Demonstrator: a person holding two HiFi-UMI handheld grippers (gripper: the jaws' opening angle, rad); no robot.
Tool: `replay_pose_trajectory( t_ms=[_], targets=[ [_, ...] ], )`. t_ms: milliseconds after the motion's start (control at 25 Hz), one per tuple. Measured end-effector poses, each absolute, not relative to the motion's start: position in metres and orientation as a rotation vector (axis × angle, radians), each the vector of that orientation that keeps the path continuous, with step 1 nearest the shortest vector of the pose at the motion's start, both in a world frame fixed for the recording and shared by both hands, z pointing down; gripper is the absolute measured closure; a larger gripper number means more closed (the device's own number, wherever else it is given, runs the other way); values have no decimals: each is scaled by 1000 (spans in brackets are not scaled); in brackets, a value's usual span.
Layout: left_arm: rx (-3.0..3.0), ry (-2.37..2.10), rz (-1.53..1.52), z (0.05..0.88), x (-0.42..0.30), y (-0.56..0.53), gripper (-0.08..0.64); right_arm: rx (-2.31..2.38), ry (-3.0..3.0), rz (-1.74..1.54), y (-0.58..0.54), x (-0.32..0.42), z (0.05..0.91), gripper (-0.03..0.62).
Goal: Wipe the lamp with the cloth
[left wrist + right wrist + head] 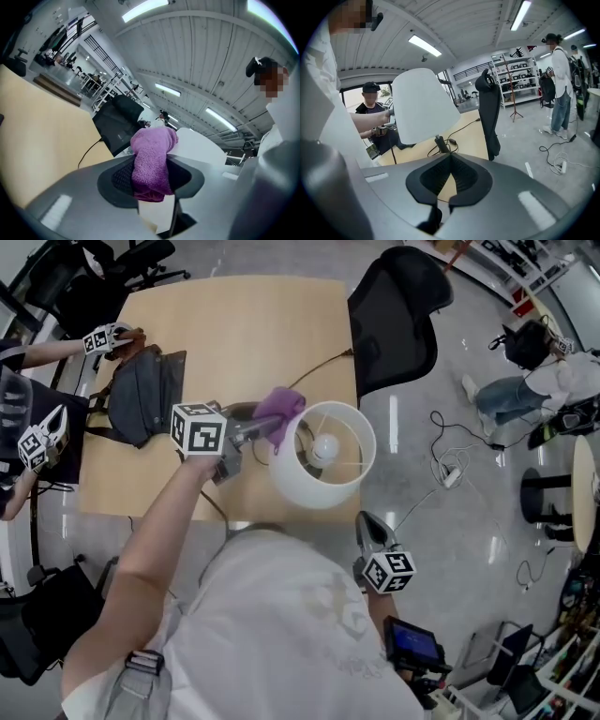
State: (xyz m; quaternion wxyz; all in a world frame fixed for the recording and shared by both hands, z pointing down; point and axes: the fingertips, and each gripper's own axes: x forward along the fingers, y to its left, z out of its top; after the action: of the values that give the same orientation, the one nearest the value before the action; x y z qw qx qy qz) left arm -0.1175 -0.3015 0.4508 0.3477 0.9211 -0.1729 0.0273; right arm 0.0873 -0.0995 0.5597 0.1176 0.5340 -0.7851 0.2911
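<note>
A table lamp with a white shade (323,454) stands at the near right edge of the wooden table (234,343); its bulb shows from above. My left gripper (267,425) is shut on a folded purple cloth (280,407), which rests against the shade's upper left rim. The left gripper view shows the cloth (151,161) pinched between the jaws, with the white shade (197,145) just behind it. My right gripper (368,524) hangs off the table below the lamp, its jaws shut and empty. From the right gripper view the shade (423,103) and lamp stem (440,143) stand ahead.
A dark bag (141,390) lies at the table's left, where another person's hands hold grippers (105,337). A black office chair (398,310) stands at the table's far right. The lamp's cord (319,367) runs across the tabletop. Cables lie on the floor at right.
</note>
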Motion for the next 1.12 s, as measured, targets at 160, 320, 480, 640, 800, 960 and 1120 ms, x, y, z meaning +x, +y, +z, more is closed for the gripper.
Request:
replay_pose_trajectory(
  t_ms=[160,320,480,640,800,960,1120],
  targets=[
    [2337,-474,220,490,-122,-304,403,1610,-2276,862,-95,87,560,580],
    [2298,-471,286,515,-126,-310,402,1659,-2250,882,-90,88,562,580],
    [2302,-442,244,502,-126,-320,402,1701,-2218,914,-82,91,566,580],
    [2372,-355,94,444,-111,-334,400,1724,-2210,907,-84,102,566,580],
    [2498,-244,51,380,-89,-334,400,1751,-2201,922,-77,104,568,580],
    [2574,-149,117,354,-72,-331,400,1780,-2191,938,-70,107,568,580],
    [2589,-129,260,376,-62,-334,400,1809,-2174,947,-64,114,569,580]
  ],
)
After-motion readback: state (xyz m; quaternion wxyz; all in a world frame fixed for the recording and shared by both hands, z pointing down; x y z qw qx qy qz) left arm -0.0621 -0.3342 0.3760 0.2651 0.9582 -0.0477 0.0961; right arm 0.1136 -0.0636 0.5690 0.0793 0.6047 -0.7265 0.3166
